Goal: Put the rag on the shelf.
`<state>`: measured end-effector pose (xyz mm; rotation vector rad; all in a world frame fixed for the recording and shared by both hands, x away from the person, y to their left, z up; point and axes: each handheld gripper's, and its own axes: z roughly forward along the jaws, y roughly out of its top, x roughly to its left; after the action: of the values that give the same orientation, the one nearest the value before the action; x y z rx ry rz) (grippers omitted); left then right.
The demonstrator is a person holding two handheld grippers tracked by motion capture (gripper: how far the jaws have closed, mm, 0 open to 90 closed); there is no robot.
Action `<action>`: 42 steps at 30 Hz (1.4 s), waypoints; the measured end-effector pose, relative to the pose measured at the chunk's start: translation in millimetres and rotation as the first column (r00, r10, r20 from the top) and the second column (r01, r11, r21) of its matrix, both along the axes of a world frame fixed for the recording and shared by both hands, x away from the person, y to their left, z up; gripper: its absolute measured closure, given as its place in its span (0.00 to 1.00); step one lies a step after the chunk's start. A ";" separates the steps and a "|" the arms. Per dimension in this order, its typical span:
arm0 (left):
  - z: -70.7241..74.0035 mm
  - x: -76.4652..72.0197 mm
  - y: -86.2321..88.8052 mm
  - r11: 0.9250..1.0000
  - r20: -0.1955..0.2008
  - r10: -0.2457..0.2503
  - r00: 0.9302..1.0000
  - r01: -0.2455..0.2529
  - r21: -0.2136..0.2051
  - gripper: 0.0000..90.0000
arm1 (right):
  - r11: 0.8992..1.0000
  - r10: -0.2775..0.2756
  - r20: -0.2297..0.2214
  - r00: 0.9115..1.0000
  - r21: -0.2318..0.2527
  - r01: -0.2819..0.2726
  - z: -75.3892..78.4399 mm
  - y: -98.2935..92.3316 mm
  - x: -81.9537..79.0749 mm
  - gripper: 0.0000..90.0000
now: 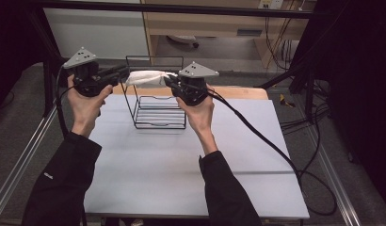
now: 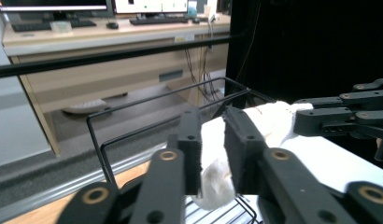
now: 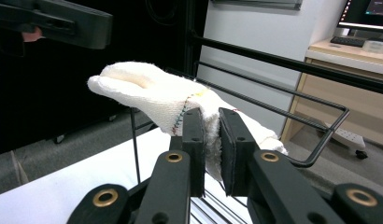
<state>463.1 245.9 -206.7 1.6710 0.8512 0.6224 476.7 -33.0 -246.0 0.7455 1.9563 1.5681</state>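
Note:
A white knitted cloth (image 1: 145, 77), glove-like with coloured stitching, is stretched level between my two grippers, above a black wire rack (image 1: 160, 126). My left gripper (image 1: 123, 75) is shut on the cloth's left end. My right gripper (image 1: 170, 81) is shut on its right end. In the left gripper view its jaws (image 2: 213, 121) pinch the cloth (image 2: 269, 121), and the right gripper (image 2: 299, 120) holds the far end over the rack's rim (image 2: 157, 97). The right gripper view has its own jaws (image 3: 210, 114) clamped on the cloth (image 3: 147, 88), with the left gripper (image 3: 103, 30) at top left.
The rack stands at the back middle of the white table sheet (image 1: 181, 160). A black cable (image 1: 276, 150) trails from the right gripper across the table's right side. Black frame bars (image 1: 181, 8) run behind the table. Beyond them is a wooden desk (image 2: 110, 51) with keyboards.

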 end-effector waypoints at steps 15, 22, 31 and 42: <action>-21.7 10.3 -6.1 0.999 -0.099 -0.025 0.995 0.028 0.032 1.00 | 1.000 0.017 -0.006 1.000 -0.018 -0.017 -10.3 -2.2 -1.9 0.90; -30.7 11.8 -10.0 0.998 -0.107 -0.022 0.994 0.027 0.050 1.00 | 0.999 0.022 -0.002 1.000 -0.041 -0.022 -11.8 -2.8 -2.9 0.89; -33.1 13.7 -11.3 0.998 -0.108 -0.017 0.994 0.023 0.056 1.00 | 0.998 0.046 -0.002 0.999 -0.037 -0.046 -4.6 -8.3 -8.6 0.73; -40.5 15.2 -15.9 0.997 -0.118 -0.022 0.993 0.031 0.077 1.00 | 0.997 0.074 -0.053 0.996 -0.009 -0.075 4.1 -9.6 -6.2 0.93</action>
<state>478.3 229.9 -247.3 1.8018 0.8962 0.5498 470.5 -42.6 -241.9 0.7233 2.0507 1.5947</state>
